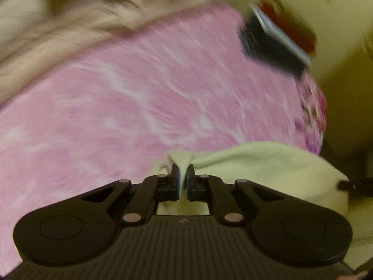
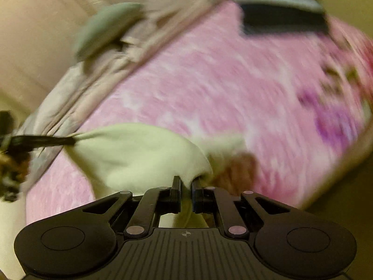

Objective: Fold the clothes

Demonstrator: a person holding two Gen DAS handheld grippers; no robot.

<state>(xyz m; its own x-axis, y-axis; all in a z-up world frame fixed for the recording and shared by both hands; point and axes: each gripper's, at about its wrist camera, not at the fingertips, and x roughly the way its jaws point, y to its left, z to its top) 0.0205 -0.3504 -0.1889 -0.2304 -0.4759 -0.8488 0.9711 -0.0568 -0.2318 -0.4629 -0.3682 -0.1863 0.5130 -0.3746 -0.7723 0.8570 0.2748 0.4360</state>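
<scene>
Bedspread (image 1: 139, 98), pink and mottled, fills most of both views, with a beige blanket (image 1: 58, 30) bunched along its upper left and dark folded items (image 1: 275, 39) at the upper right. Across the lower middle stretches the pale yellow-green garment (image 2: 139, 154), slung between the two grippers just above the bed. It looks light, soft and limp, so it should sag wherever unsupported; edges or corners seem the best places to take hold. The left gripper (image 1: 183, 175) is clenched on a pinch of its edge, pointing steeply down at the bed. The right gripper (image 2: 186, 186), tilted likewise, grips another fold at lower centre. Both views are blurred.
</scene>
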